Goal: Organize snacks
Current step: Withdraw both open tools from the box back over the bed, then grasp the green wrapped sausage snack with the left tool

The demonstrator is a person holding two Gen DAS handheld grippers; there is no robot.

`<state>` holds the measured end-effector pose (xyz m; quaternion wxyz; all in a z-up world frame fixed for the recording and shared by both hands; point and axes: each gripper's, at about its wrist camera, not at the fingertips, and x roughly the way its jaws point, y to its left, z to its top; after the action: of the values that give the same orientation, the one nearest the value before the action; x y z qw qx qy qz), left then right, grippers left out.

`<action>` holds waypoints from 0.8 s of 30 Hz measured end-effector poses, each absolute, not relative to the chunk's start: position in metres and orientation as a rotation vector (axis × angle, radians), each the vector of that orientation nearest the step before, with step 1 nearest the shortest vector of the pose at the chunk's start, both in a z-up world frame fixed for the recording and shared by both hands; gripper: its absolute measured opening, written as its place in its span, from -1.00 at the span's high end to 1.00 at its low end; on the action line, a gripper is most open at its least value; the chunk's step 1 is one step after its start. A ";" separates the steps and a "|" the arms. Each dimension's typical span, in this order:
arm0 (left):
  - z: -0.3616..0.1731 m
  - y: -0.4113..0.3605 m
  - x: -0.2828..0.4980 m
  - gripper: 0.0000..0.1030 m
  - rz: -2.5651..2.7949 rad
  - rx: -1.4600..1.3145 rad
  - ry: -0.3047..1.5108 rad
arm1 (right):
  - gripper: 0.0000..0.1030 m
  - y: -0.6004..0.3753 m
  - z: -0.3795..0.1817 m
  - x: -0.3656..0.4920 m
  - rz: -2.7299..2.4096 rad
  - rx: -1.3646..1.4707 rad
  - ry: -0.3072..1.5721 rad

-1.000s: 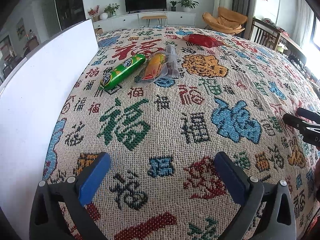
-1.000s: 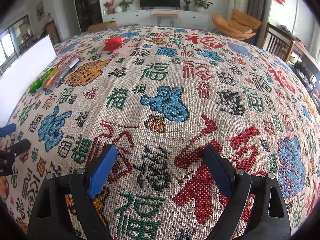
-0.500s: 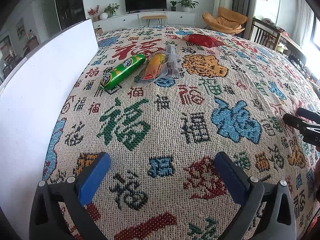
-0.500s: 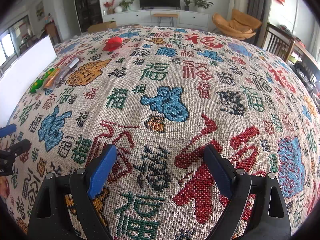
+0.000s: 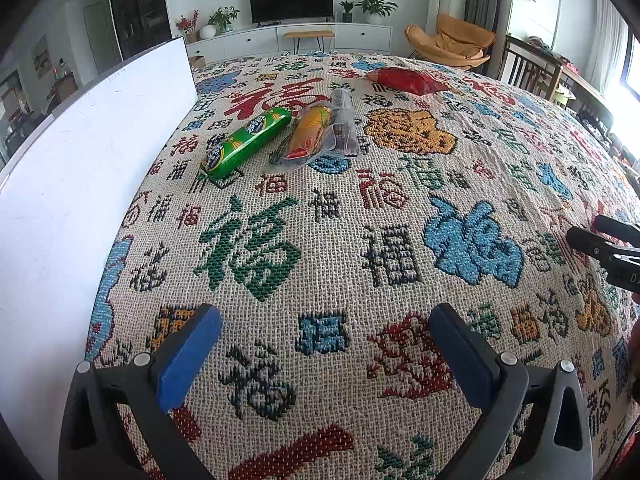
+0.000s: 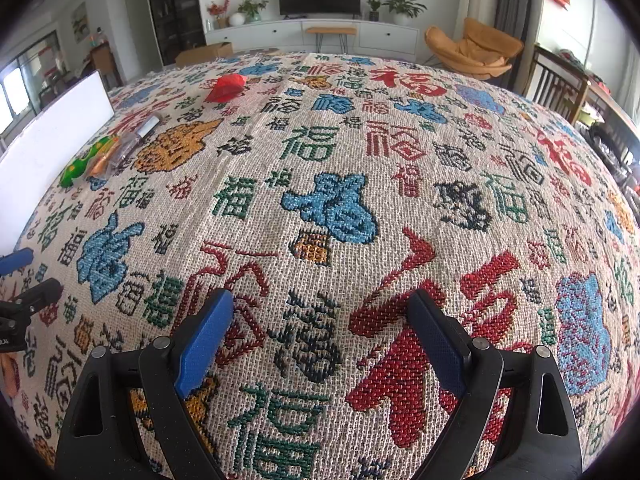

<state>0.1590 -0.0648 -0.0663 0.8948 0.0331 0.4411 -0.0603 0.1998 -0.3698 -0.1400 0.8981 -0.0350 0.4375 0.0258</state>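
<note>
A green sausage-shaped snack point(image 5: 248, 141) lies on the patterned cloth at the far left, beside an orange snack in a clear wrapper point(image 5: 310, 133) and a clear packet point(image 5: 344, 122). A red snack bag point(image 5: 406, 80) lies farther back. The green snack point(image 6: 82, 164) and the red bag point(image 6: 226, 87) also show in the right wrist view. My left gripper point(image 5: 324, 344) is open and empty, near the front edge. My right gripper point(image 6: 320, 332) is open and empty, to the right of the left one; its tips point(image 5: 600, 240) show at the left view's right edge.
A white board point(image 5: 80, 184) stands upright along the cloth's left side. The woven cloth point(image 6: 340, 208) covers the whole table. Chairs point(image 6: 560, 80) stand at the right side. A TV cabinet point(image 5: 292, 36) stands far behind.
</note>
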 end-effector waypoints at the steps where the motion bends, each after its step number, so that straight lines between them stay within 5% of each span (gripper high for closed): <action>1: -0.066 -0.065 0.159 -1.00 -0.125 0.068 0.914 | -0.78 -0.370 -0.140 0.200 0.053 -0.073 0.906; 11: -0.063 -0.064 0.167 -1.00 -0.178 0.082 0.984 | -0.78 -0.370 -0.140 0.200 0.052 -0.072 0.906; 19: 0.004 -0.031 0.252 -0.97 -0.179 -0.026 0.952 | -0.78 -0.370 -0.140 0.200 0.051 -0.072 0.906; 20: 0.005 -0.028 0.266 -0.92 -0.156 -0.023 0.963 | -0.78 -0.369 -0.140 0.200 0.051 -0.072 0.907; 22: -0.003 -0.027 0.292 -0.33 -0.120 -0.002 1.004 | -0.78 -0.370 -0.140 0.200 0.051 -0.072 0.907; 24: -0.017 -0.025 0.309 -0.03 -0.115 0.010 1.062 | -0.78 -0.369 -0.140 0.200 0.050 -0.072 0.907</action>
<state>0.3091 -0.0253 -0.0167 0.8608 0.0048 0.5060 -0.0549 0.1996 -0.3694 -0.1402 0.8981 -0.0348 0.4378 0.0243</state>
